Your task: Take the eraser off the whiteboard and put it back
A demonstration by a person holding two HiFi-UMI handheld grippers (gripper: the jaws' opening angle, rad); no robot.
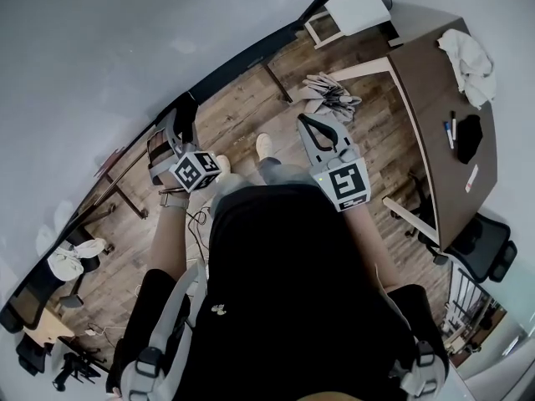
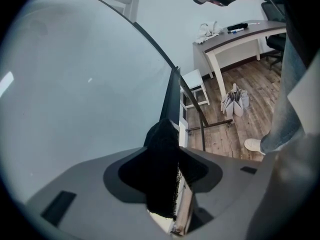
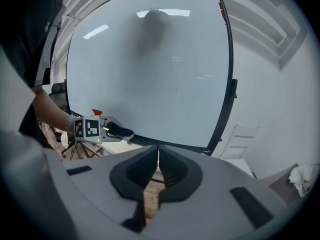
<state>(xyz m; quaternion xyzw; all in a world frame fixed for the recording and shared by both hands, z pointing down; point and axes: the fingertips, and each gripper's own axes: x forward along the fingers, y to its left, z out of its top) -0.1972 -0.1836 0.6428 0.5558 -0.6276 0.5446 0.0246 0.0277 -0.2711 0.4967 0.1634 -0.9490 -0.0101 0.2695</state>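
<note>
Eraser [image 2: 159, 184] gripped, put-back prob. still to do
L gripper [image 2: 172, 159] jaws clamped on it by whiteboard [image 2: 75, 84] lower edge; R gripper [image 3: 158, 159] jaws together, empty, well apart.

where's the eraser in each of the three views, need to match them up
Head view: the eraser is left of centre, at the tips of the left gripper, by the whiteboard lower edge.
Left gripper view: bottom centre, the black block between the fingers.
Right gripper view: lower left, small, at the board's bottom edge.
Shared landmark: the whiteboard, in all three.
</note>
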